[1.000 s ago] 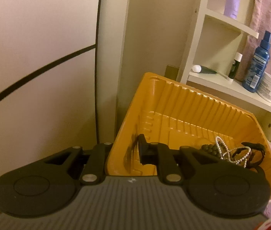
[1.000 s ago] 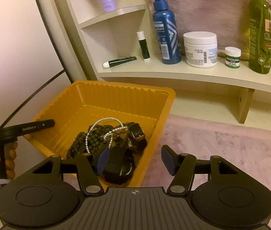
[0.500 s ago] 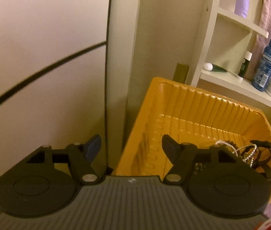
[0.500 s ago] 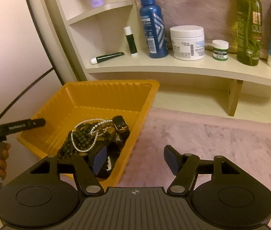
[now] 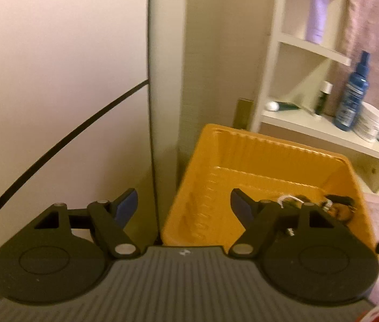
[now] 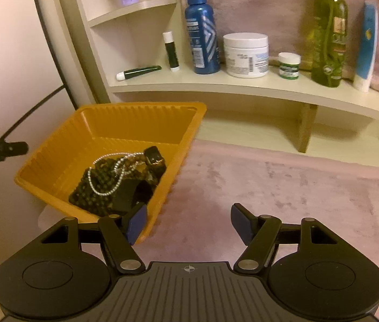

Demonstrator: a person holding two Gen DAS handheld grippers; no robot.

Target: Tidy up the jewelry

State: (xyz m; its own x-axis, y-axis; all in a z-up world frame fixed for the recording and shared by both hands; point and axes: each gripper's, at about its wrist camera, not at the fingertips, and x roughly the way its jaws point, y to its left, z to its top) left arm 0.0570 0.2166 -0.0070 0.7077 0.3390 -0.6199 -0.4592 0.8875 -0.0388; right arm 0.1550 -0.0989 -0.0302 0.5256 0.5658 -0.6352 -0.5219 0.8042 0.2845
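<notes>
An orange ribbed tray (image 6: pixel 109 123) sits at the left edge of a pink fuzzy cloth (image 6: pixel 283 187). Inside it lies a tangle of jewelry (image 6: pixel 117 182): dark bead strands, a silvery bead chain and a black watch (image 6: pixel 154 157). My right gripper (image 6: pixel 188 218) is open and empty over the cloth, just right of the tray's near corner. My left gripper (image 5: pixel 184 204) is opening, with nothing pressed between its pads. It hovers at the left wall of the tray (image 5: pixel 270 161). Its right finger hides most of the jewelry (image 5: pixel 337 206) in the left wrist view.
A cream shelf (image 6: pixel 243 88) behind the tray carries a blue spray bottle (image 6: pixel 203 35), a white jar (image 6: pixel 246 53), a green bottle (image 6: pixel 329 35), a small jar and tubes. A pale wall panel (image 5: pixel 55 80) stands close on the tray's left.
My left gripper, shut at the tray's left wall a second ago, has opened wide and lifted back. My right gripper has drawn away to the right of the tray.
</notes>
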